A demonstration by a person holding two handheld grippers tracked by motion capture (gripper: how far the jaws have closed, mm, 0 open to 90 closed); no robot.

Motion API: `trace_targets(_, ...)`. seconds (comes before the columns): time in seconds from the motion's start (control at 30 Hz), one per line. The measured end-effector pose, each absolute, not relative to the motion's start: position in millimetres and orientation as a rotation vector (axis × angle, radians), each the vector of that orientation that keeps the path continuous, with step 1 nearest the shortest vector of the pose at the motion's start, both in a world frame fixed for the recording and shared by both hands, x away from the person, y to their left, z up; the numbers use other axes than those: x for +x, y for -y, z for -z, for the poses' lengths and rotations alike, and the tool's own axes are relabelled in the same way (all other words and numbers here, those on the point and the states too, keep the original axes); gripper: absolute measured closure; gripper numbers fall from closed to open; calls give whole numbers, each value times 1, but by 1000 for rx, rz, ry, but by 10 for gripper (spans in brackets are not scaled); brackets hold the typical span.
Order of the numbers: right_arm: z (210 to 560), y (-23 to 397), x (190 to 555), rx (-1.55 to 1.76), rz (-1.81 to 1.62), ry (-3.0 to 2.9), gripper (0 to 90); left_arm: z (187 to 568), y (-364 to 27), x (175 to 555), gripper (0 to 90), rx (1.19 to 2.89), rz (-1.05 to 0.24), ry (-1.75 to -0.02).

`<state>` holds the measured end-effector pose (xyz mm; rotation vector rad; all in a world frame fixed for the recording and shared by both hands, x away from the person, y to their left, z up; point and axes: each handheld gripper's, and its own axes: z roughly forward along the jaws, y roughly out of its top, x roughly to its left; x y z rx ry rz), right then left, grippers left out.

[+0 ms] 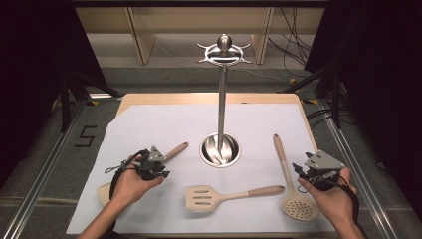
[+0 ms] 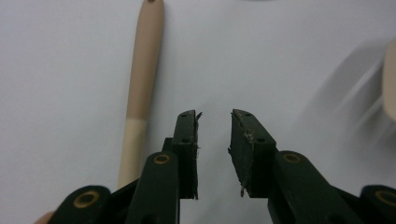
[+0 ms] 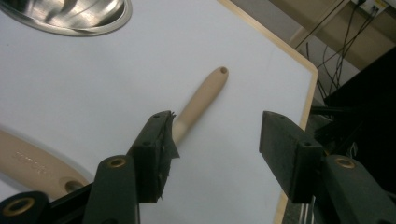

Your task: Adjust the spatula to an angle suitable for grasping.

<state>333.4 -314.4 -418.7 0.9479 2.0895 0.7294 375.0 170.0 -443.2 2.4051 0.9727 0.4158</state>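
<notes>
Your table [image 1: 298, 107] wears a white sheet [image 1: 159, 124], with a steel stand base [image 1: 220, 150] as landmark.
Left of that base lies one spatula [image 1: 175, 150]; nearer you, the slotted turner [image 1: 226, 196]; right of it, the perforated skimmer [image 1: 291, 179].

- The steel stand [image 1: 221, 99] rises from its round base [image 1: 220, 150] at the table's middle, its hook ring [image 1: 224, 55] high overhead; it blocks a straight crossing there.
- Bare white paper [image 1: 164, 124] lies open behind and to both sides of the base.
- Near the front, the slotted turner [image 1: 226, 195] lies crosswise between the two hands.
- The skimmer [image 1: 291, 181] runs lengthwise just beside the right gripper [image 1: 311, 174].
- A wooden-handled utensil [image 1: 171, 151] lies slantwise beside the left gripper [image 1: 152, 167], whose parted jaws have bare paper between them.
</notes>
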Motion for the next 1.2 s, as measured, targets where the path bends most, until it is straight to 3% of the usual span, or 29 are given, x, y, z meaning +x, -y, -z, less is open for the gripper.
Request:
trace_targets(0.23,420,315,334,949,-721,-2091,448,441,-163,397,886,2492,-289,-1006)
trace_targets(0.33,420,315,335,954,-727,-2097,448,451,-156,411,892,2526,-180,-1053)
trace_targets(0.5,420,315,334,956,-736,-2095,447,461,-149,429,894,2636,-148,-1120)
trace_targets(0.87,420,315,333,940,-721,-2106,447,464,-157,444,892,2628,-381,-1185)
trace_targets(1.03,420,314,333,954,-724,-2108,447,454,-163,441,805,2592,-329,-1173)
trace_targets(1.1,419,315,333,947,-727,-2107,447,444,-168,437,627,2597,-277,-1189)
trace_targets(1.13,419,314,333,937,-727,-2101,447,440,-172,436,627,2638,-214,-1196)
trace_targets(1.17,419,314,333,939,-736,-2092,447,437,-175,435,557,2668,-189,-1190)
trace_targets(1.2,419,313,333,936,-734,-2092,447,436,-178,434,542,2660,-203,-1196)
